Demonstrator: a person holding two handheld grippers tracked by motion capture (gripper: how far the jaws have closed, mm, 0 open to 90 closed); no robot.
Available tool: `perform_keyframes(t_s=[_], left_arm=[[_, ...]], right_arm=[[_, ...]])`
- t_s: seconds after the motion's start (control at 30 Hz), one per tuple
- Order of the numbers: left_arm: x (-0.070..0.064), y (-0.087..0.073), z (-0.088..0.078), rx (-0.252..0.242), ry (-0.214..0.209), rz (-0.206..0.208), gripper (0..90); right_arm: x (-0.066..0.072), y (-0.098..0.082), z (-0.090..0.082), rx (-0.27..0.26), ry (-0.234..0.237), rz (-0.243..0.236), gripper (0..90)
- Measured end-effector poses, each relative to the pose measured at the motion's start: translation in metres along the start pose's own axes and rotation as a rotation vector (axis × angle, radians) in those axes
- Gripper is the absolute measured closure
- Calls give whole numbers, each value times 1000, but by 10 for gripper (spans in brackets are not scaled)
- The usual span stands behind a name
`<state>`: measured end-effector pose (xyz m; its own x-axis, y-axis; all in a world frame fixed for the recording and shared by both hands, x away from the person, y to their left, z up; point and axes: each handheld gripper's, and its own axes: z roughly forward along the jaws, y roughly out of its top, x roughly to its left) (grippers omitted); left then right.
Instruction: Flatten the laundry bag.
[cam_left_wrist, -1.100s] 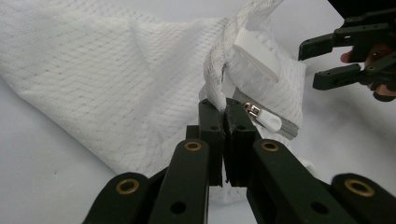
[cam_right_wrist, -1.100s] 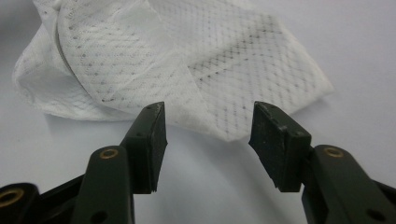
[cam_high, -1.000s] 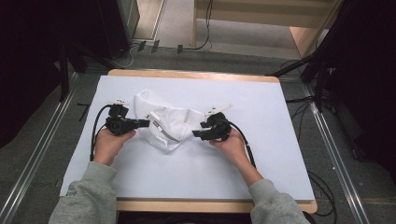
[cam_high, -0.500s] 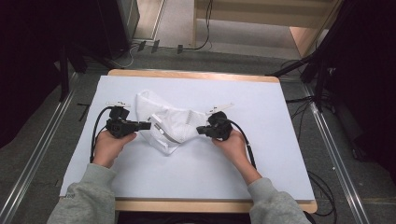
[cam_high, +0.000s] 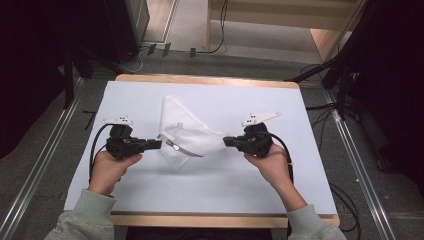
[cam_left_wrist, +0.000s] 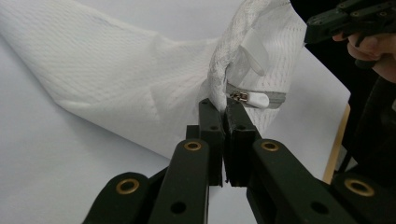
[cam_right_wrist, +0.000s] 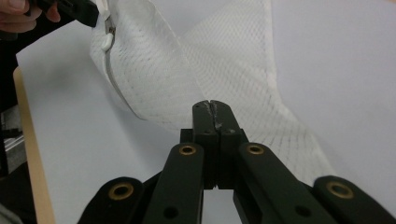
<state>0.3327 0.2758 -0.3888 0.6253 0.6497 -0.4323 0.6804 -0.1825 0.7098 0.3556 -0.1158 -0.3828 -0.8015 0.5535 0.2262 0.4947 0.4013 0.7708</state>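
A white mesh bag (cam_high: 192, 132) hangs stretched over the middle of the white table (cam_high: 280, 185), held at both ends. Its long axis runs left to right between the grippers, sagging slightly, while a loose corner points away toward the far edge. The left gripper (cam_high: 156, 144) is clamped on the bag's left end beside the zip (cam_left_wrist: 254, 98); the right gripper (cam_high: 228, 141) is clamped on the right end. The left gripper view shows the white zip pull and a small tag (cam_left_wrist: 254, 51) just past the jaws, too small to make out from the high view. The right gripper view shows the netting's weave and the zip line running down the bag's edge
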Motion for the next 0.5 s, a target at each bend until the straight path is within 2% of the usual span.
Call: perform_keyframes(t_s=[0.1,0.17,0.33,0.4,0.5], left_arm=[[7,0,-4,-11,39,-19,888],[12,-2,-6,-2,85,-18,886],[27,-9,-11,19,130,-58,879],[33,-13,-14,19,156,-66,849],[37,-15,-21,5,167,-78,773]], right_arm=[[-2,15,9,0,-11,-18,900],[-7,28,23,3,-9,-19,900],[-15,51,52,20,-23,-22,900],[-18,58,66,28,-26,-18,900],[-19,65,87,59,-41,-23,900]])
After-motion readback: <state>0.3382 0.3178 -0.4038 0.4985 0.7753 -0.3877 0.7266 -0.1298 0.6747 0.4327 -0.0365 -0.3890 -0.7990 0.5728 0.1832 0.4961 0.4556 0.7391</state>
